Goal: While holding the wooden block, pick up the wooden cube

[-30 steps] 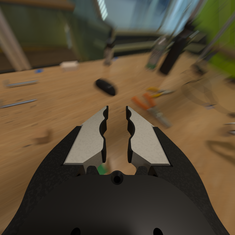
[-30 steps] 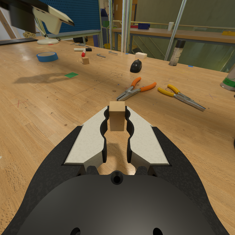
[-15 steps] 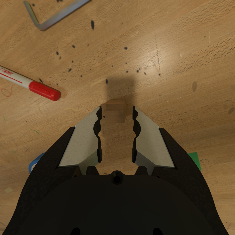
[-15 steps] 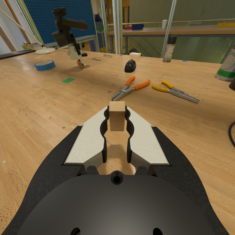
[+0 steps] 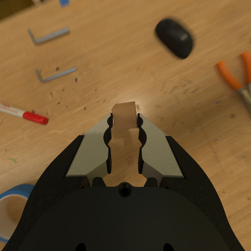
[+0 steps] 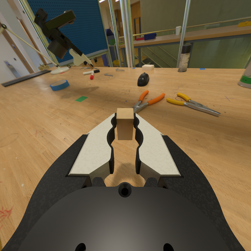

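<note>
My left gripper (image 5: 124,117) is shut on the small wooden cube (image 5: 125,116) and holds it above the wooden bench; the cube sits between the fingertips. In the right wrist view the left gripper (image 6: 90,64) hangs in the air at the far left with the cube (image 6: 90,65) in its tips, clear of the bench. My right gripper (image 6: 125,118) is shut on the taller pale wooden block (image 6: 124,124), held upright between the fingertips above the bench.
On the bench lie a red-capped marker (image 5: 27,115), two hex keys (image 5: 54,76), a black mouse (image 6: 142,79), orange pliers (image 6: 148,101), yellow pliers (image 6: 192,103), a blue tape roll (image 6: 59,84), a green patch (image 6: 81,98) and a spray can (image 6: 184,58).
My left gripper came down over the cube, shut on it and lifted it off the bench, tilting forward. My right gripper keeps its hold on the block.
</note>
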